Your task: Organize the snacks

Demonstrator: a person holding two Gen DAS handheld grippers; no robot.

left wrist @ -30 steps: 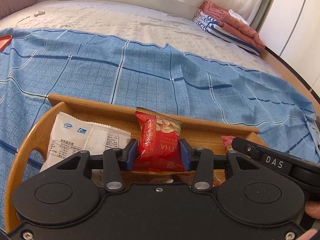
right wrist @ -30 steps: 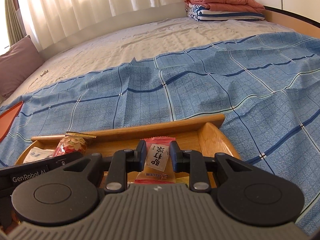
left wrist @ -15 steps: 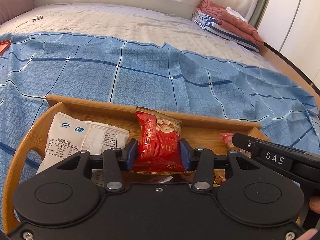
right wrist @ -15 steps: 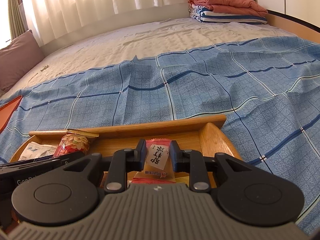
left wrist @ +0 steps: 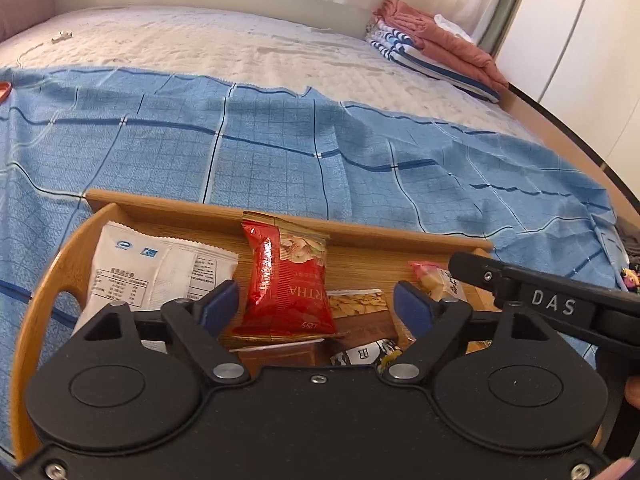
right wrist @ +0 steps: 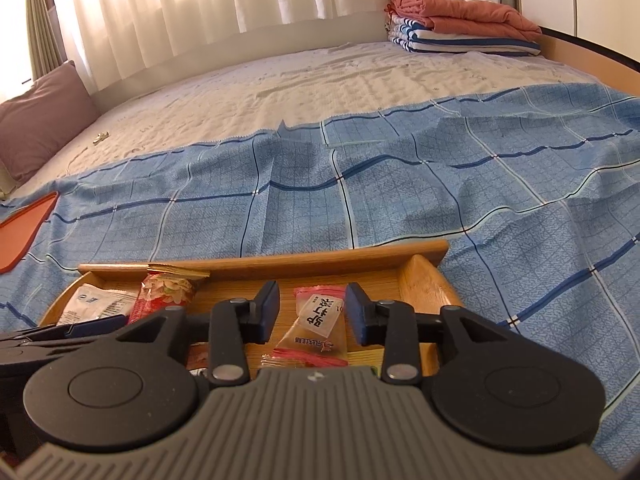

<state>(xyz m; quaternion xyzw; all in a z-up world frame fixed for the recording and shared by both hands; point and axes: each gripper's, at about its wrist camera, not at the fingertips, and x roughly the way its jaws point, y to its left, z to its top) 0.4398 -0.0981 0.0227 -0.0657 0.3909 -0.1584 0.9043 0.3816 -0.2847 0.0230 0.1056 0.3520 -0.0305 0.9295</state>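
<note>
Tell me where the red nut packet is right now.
In the left wrist view the red nut packet stands in the wooden tray, leaning on its far wall, between the white packet and the pink-ended packet.

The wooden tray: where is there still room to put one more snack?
Bare wood shows at the tray's right end, between the orange packet and the curved right wall. A thin strip runs along the back wall, right of the red nut bag. The left end is covered by the white packet, and the near middle is crowded with small snacks.
</note>
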